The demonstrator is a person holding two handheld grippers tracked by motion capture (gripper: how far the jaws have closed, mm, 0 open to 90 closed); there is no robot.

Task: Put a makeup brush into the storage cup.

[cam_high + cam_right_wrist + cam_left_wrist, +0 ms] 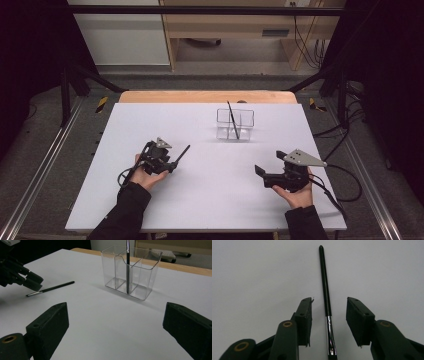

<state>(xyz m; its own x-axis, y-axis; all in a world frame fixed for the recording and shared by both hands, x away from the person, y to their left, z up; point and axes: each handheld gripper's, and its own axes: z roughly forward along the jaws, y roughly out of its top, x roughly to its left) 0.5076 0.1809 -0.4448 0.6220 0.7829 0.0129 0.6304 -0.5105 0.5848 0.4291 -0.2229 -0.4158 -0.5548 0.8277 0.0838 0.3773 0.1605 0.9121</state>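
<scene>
Where brush (325, 290) lies: white tabletop (150, 120)

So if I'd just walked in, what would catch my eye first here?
Probably the clear plastic organizer standing alone toward the far side of the white table, with one thin black brush leaning upright inside it. Next, a second brush lying flat on the table, right between the open jaws of the left gripper. The right gripper, also open, is at the near right, pointing toward the organizer.
</scene>
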